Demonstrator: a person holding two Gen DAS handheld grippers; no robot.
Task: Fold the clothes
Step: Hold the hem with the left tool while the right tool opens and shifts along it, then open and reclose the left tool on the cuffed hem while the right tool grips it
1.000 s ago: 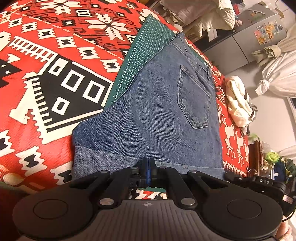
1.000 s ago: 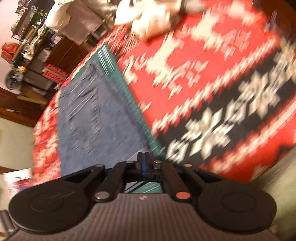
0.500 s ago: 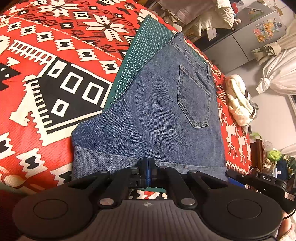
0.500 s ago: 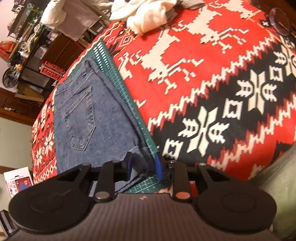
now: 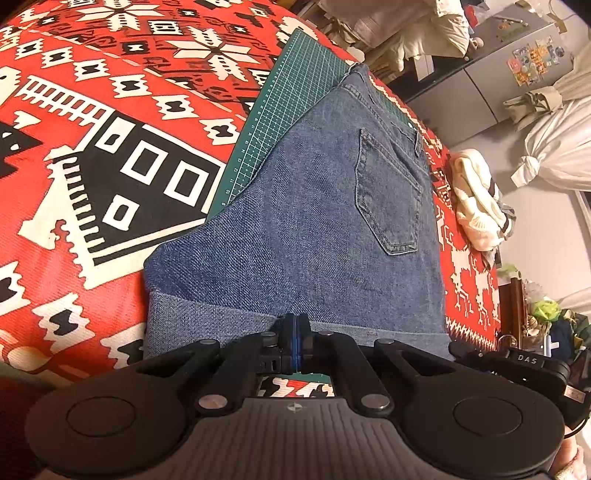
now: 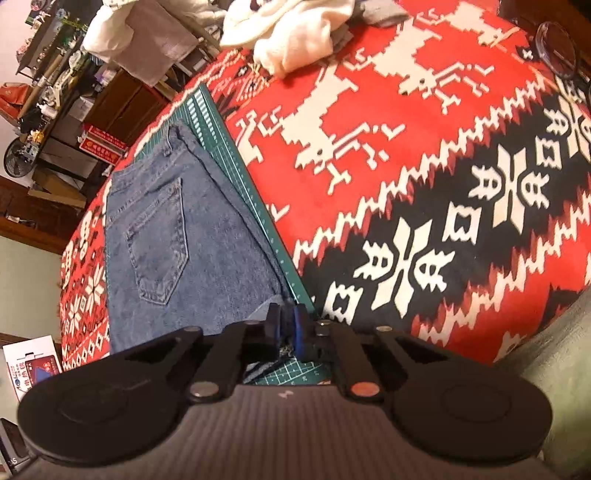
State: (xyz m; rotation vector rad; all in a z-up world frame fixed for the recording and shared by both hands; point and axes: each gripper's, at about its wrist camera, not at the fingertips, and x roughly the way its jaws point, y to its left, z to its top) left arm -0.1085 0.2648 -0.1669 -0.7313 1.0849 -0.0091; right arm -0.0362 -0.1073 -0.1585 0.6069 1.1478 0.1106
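- Where a red patterned blanket (image 5: 92, 122) covers the surface, folded jeans (image 5: 314, 229) on a green cutting mat (image 5: 295, 85).
- Left gripper (image 5: 295, 332) and right gripper (image 6: 287, 325) pinched onto the jeans' near edge.
- Cream clothes (image 6: 295, 29) at the blanket's far edge; cluttered shelves (image 6: 48, 92) beyond.

I see blue denim jeans (image 5: 314, 229) on a green gridded mat (image 5: 295, 92), itself on the red, black and white patterned blanket (image 5: 92, 155).

A cluttered home room: patterned red blanket (image 5: 92, 155), heaped laundry (image 6: 291, 33), a stickered fridge (image 5: 517, 66), crowded shelves (image 6: 48, 74).
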